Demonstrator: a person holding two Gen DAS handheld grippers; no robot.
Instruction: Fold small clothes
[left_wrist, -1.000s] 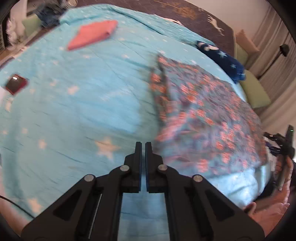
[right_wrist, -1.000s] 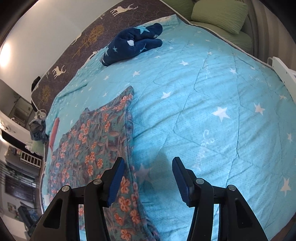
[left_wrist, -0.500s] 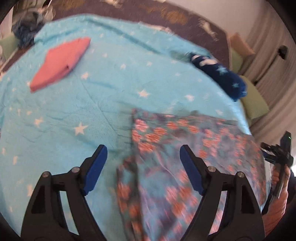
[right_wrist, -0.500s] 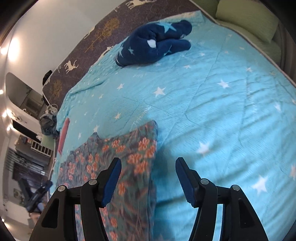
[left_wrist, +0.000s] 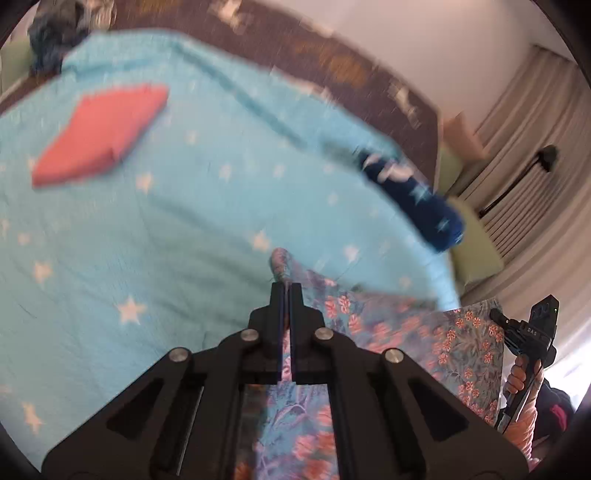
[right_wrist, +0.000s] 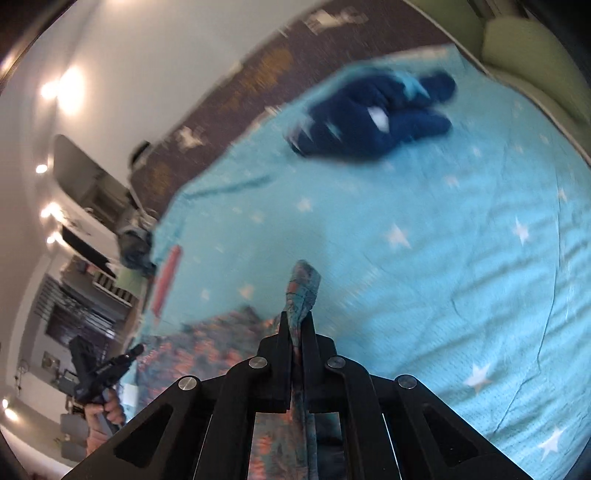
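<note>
Floral garment (left_wrist: 458, 343), thin and limp, pinched at bunched corners by left gripper (left_wrist: 284, 291); right gripper (right_wrist: 297, 325) likewise.

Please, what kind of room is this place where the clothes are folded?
Most likely a bedroom. The work surface is a bed with a turquoise star-print quilt, a dark deer-pattern headboard stands behind it, and green pillows lie beside it.

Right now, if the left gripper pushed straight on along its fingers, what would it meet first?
The left gripper, shut on a corner of the floral garment, points down at the star-print turquoise quilt. Bare quilt looks like the first thing met; the folded coral cloth and navy star-print item lie off to the sides. Depth is uncertain.
</note>
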